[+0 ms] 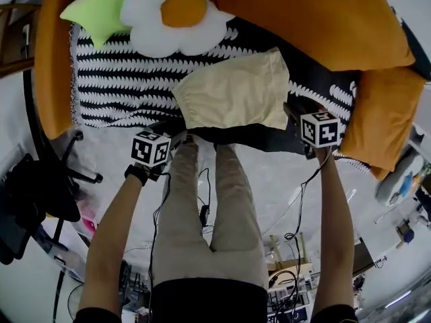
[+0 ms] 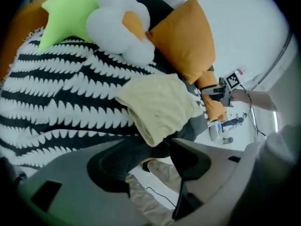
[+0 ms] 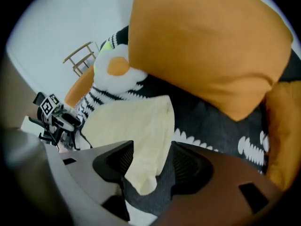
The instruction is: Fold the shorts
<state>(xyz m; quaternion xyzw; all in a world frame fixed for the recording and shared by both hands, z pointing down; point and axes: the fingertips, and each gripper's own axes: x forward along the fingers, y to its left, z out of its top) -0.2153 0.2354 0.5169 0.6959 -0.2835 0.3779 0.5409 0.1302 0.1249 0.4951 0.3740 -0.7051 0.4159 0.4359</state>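
Pale yellow shorts (image 1: 232,93) lie folded on a black and white patterned blanket (image 1: 114,79) near the front edge of a sofa. My left gripper (image 1: 180,138) is at the shorts' near left corner. In the left gripper view the jaws (image 2: 150,157) stand apart, with the folded edge of the shorts (image 2: 160,107) just beyond them and untouched. My right gripper (image 1: 291,114) is at the near right corner. In the right gripper view its jaws (image 3: 153,166) stand open, and a corner of the shorts (image 3: 136,126) hangs loose between them, clear of both pads.
Orange cushions (image 1: 323,15) line the back and right side, with another along the left (image 1: 50,59). A white flower cushion (image 1: 178,12) and a green star cushion (image 1: 101,9) sit at the back. My legs (image 1: 209,207) stand at the sofa's front edge above cables (image 1: 202,214) on the floor.
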